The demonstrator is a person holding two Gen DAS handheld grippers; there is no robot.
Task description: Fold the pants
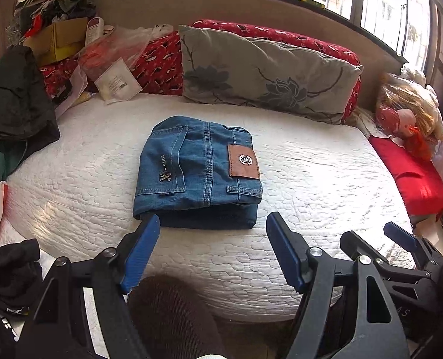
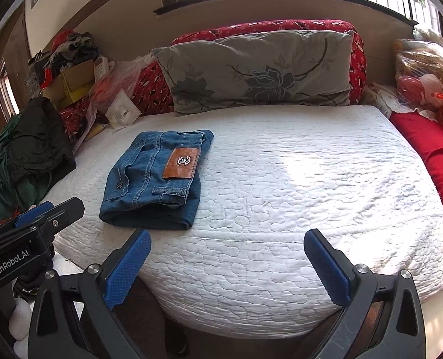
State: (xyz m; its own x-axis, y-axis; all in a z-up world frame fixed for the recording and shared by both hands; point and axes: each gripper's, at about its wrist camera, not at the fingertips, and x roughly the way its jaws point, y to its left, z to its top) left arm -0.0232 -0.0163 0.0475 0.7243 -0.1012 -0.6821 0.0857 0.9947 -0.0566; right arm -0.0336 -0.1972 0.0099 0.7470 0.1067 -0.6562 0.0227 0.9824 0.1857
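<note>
A pair of blue jeans [image 1: 197,170] lies folded into a compact rectangle on the white quilted mattress [image 1: 311,179], brown leather patch up. It also shows in the right wrist view [image 2: 155,176], left of centre. My left gripper [image 1: 212,224] is open and empty, held back just in front of the jeans' near edge. My right gripper [image 2: 227,239] is open and empty over the mattress's front edge, to the right of the jeans. The right gripper also shows at the lower right of the left wrist view [image 1: 368,236].
A grey floral pillow [image 1: 266,74] leans on red cushions [image 1: 281,34] at the back. A dark green garment pile [image 1: 15,110] and a cluttered cardboard box [image 1: 60,39] sit at the left. A red cloth [image 1: 410,170] and bagged toys [image 1: 407,113] lie at the right.
</note>
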